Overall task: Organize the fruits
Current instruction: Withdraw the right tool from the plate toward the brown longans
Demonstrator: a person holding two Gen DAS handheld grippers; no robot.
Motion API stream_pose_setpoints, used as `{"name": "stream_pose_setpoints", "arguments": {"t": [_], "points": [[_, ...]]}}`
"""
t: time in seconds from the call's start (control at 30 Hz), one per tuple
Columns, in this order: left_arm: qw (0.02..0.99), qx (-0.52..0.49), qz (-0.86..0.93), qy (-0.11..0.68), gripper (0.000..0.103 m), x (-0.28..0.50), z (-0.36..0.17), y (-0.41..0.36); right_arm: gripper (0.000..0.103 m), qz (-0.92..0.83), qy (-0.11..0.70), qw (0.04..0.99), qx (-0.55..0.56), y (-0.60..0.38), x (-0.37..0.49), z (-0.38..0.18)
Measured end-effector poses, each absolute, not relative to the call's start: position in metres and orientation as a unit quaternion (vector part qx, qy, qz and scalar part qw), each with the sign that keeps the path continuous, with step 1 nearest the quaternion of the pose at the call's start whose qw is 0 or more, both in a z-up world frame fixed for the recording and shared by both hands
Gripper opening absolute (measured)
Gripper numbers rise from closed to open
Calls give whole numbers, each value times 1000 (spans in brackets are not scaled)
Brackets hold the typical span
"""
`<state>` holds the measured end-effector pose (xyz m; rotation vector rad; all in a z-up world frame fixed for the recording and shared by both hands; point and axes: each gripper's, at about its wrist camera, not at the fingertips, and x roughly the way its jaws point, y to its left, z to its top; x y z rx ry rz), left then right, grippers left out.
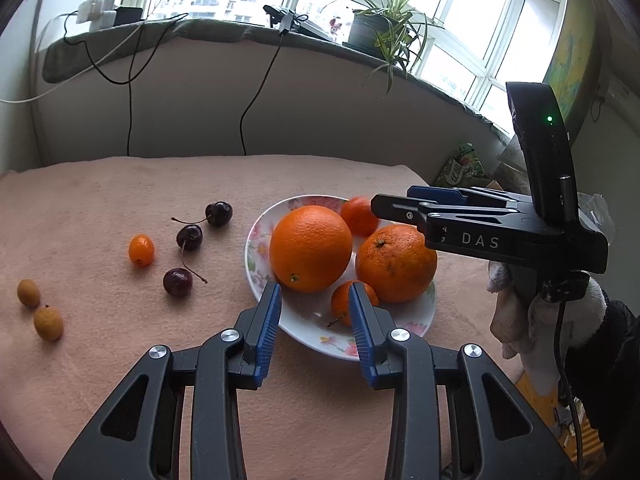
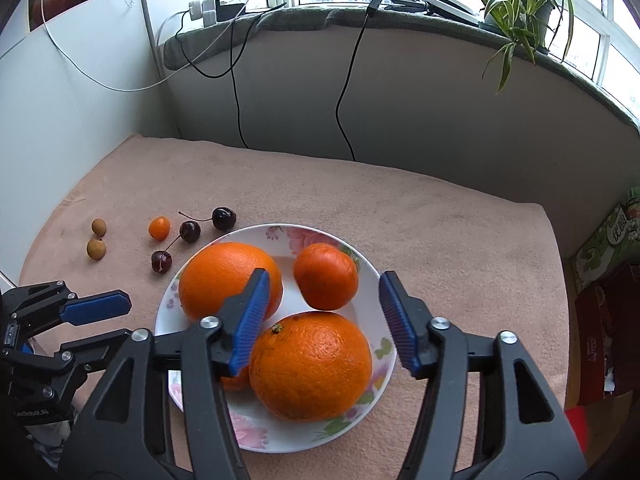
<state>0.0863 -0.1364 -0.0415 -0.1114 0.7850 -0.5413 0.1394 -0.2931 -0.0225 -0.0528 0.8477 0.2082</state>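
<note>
A floral plate (image 1: 312,336) (image 2: 256,428) holds two big oranges (image 1: 311,249) (image 2: 312,366) and two small tangerines (image 1: 340,304) (image 2: 326,276). On the pink cloth to its left lie three cherries (image 1: 189,237) (image 2: 189,231), a kumquat (image 1: 141,249) (image 2: 159,227) and two longans (image 1: 48,323) (image 2: 96,248). My left gripper (image 1: 314,296) is open and empty over the plate's near rim, beside the near tangerine. My right gripper (image 2: 322,284) is open and empty above the plate, over the near orange; it also shows in the left wrist view (image 1: 394,202).
A wall and windowsill with a potted plant (image 1: 384,28) (image 2: 516,0), cables and chargers run behind the table. Boxes (image 2: 608,320) stand off the table's right edge. My gloved hand (image 1: 560,312) holds the right gripper at right.
</note>
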Motion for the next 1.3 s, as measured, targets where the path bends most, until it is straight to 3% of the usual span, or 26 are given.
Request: {"name": "stream_pose_setpoints", "arguments": {"t": [0.4, 0.57, 0.73, 0.8, 1.3], "points": [[894, -65, -236, 376, 33, 84, -41, -110, 62, 86, 404, 910, -9, -296, 131, -16], [899, -56, -224, 372, 34, 81, -41, -99, 71, 86, 398, 913, -2, -292, 123, -12], [909, -50, -196, 364, 55, 76, -40, -81, 71, 92, 393, 915, -8, -281, 116, -8], [913, -51, -182, 362, 59, 77, -40, -70, 71, 96, 393, 914, -11, -275, 114, -7], [920, -66, -105, 371, 60, 78, -50, 9, 71, 161, 371, 914, -38, -214, 103, -3]]}}
